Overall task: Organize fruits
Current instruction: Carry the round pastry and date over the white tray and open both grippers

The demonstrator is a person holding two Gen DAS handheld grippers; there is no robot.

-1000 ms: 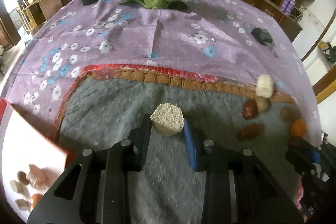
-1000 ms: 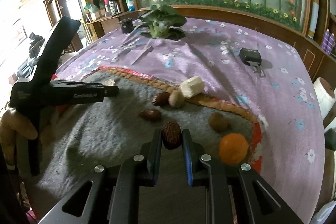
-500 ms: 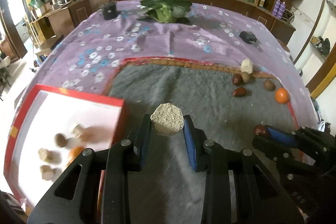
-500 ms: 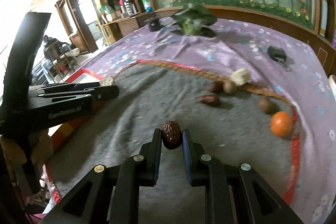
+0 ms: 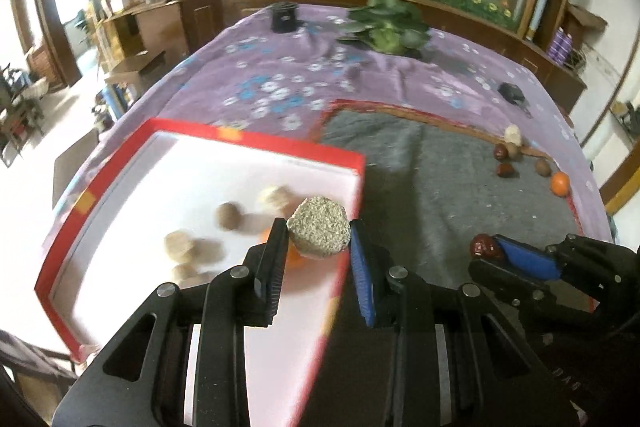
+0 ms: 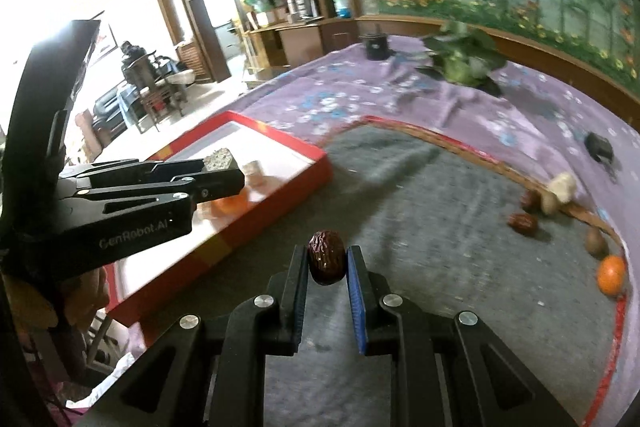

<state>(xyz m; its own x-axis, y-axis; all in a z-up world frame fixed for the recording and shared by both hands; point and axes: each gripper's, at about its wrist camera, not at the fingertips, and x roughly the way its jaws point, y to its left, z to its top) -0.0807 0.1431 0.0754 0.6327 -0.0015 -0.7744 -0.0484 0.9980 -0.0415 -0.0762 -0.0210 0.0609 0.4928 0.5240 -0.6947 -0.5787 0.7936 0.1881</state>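
Note:
My left gripper [image 5: 319, 239] is shut on a beige speckled hexagonal piece [image 5: 319, 233] and holds it above the right edge of a red-rimmed white box [image 5: 256, 138]. Several round items and an orange one lie inside the box. My right gripper [image 6: 327, 261] is shut on a dark red date [image 6: 326, 257] above the grey mat [image 6: 440, 211], right of the box [image 6: 280, 179]. The left gripper also shows in the right wrist view [image 6: 219, 167]. Loose dates [image 6: 523, 223], a brown nut [image 6: 597, 243], an orange [image 6: 611, 275] and a pale piece [image 6: 563, 186] lie at the mat's far right.
A purple flowered cloth [image 5: 280, 83] covers the table. A leafy plant [image 5: 388, 27] and a black cup [image 5: 283, 17] stand at the back. A small black object [image 5: 512, 91] lies at the back right. The table's left edge drops to the floor.
Both grippers have swung left with their loads. The red box has come closer and now lies under the left gripper; the loose fruits have receded to the right.

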